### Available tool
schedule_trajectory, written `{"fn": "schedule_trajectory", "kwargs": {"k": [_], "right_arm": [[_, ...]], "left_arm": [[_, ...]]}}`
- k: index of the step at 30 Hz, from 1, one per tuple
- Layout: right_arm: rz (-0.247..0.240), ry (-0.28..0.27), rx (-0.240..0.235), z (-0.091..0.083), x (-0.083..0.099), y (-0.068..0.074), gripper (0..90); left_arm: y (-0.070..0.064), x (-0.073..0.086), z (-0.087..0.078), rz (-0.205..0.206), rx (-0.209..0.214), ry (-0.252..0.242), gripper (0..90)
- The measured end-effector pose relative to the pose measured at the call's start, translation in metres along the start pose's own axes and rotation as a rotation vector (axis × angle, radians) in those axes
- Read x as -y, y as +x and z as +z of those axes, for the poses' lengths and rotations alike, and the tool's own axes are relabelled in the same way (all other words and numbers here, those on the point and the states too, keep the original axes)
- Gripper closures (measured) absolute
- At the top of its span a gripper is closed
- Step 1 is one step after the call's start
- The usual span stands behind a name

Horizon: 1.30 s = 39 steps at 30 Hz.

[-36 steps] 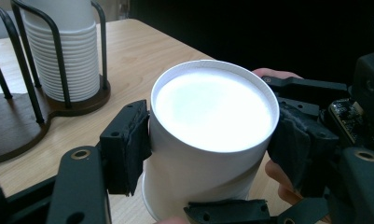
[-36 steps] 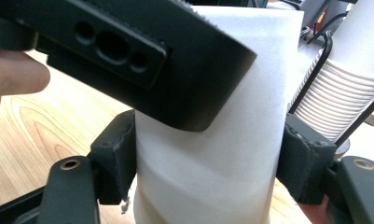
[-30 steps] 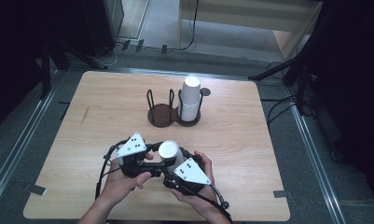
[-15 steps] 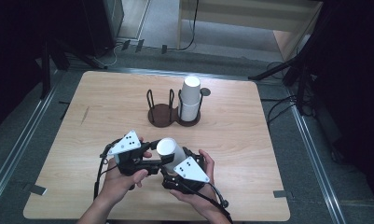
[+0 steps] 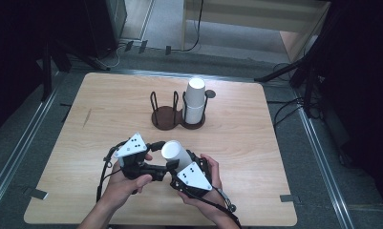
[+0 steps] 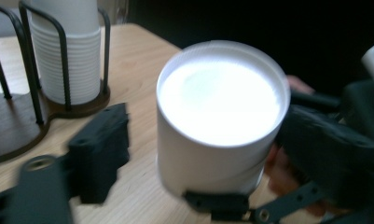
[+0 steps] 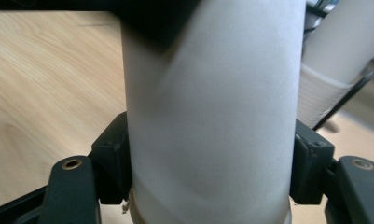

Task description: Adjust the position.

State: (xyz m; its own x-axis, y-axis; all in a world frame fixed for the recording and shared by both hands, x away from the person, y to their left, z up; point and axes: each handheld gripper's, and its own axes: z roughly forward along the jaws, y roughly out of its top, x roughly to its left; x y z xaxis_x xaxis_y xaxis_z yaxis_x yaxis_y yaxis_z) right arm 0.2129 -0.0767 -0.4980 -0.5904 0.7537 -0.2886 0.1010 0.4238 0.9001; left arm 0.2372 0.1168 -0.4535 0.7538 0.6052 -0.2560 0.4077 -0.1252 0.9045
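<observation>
A white paper cup (image 5: 175,153), clamped across its body by the right hand-held gripper (image 7: 208,172), tilts away toward the spread left hand-held gripper (image 5: 153,168) just beside it.

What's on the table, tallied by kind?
Loose white cup, in the right gripper: 1
Stack of white cups, in the holder's right ring; cups too fine to count: 1
Dark two-ring cup holder: 1
Grippers, right plus left gripper: 2
Total: 5
</observation>
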Motion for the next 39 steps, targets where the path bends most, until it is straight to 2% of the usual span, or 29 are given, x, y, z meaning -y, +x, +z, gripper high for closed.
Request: {"fn": "schedule_trajectory", "kwargs": {"k": [1, 3, 8, 13, 17, 20, 26, 27, 29, 31, 34, 37, 39], "right_arm": [[-0.021, -0.004, 0.012, -0.001, 0.0, -0.001, 30.8], [-0.102, -0.013, 0.05, -0.003, -0.002, -0.003, 31.0], [-0.274, -0.019, 0.111, -0.007, -0.002, -0.007, 31.1], [-0.479, -0.004, 0.177, -0.006, 0.003, -0.004, 31.0], [-0.559, -0.001, 0.202, -0.006, 0.005, 0.0, 31.1], [-0.634, -0.001, 0.201, -0.006, 0.008, 0.003, 31.0], [-0.66, -0.016, 0.192, -0.005, 0.009, 0.007, 30.9], [-0.669, -0.02, 0.189, -0.005, 0.009, 0.007, 30.8], [-0.682, -0.025, 0.186, -0.006, 0.01, 0.008, 29.3], [-0.682, -0.023, 0.188, -0.005, 0.01, 0.009, 25.1], [-0.652, -0.023, 0.169, -0.007, 0.008, 0.007, 18.3], [-0.621, -0.03, 0.15, -0.009, 0.006, 0.005, 12.6], [-0.591, -0.043, 0.151, -0.011, 0.004, 0.002, 12.0]], "left_arm": [[-0.001, 0.0, 0.001, 0.001, -0.007, 0.015, 10.8], [-0.001, -0.001, 0.002, -0.019, -0.007, 0.03, 3.5], [0.001, -0.003, 0.0, -0.037, 0.016, 0.027, 2.6], [-0.001, -0.002, 0.003, -0.016, 0.033, 0.061, 4.1], [-0.003, -0.001, 0.006, -0.015, 0.042, 0.081, 5.9], [-0.003, 0.0, 0.007, -0.018, 0.054, 0.088, 7.5], [-0.002, 0.002, 0.009, -0.014, 0.069, 0.11, 14.9], [-0.002, 0.002, 0.009, -0.012, 0.072, 0.111, 17.1], [-0.003, 0.002, 0.008, -0.007, 0.079, 0.101, 27.7], [-0.003, 0.003, 0.007, -0.002, 0.086, 0.098, 29.8], [-0.001, 0.003, 0.006, -0.01, 0.103, 0.081, 32.7], [0.002, 0.003, 0.004, -0.003, 0.084, 0.066, 34.1], [0.005, 0.003, 0.003, -0.015, 0.072, 0.039, 34.4]]}}
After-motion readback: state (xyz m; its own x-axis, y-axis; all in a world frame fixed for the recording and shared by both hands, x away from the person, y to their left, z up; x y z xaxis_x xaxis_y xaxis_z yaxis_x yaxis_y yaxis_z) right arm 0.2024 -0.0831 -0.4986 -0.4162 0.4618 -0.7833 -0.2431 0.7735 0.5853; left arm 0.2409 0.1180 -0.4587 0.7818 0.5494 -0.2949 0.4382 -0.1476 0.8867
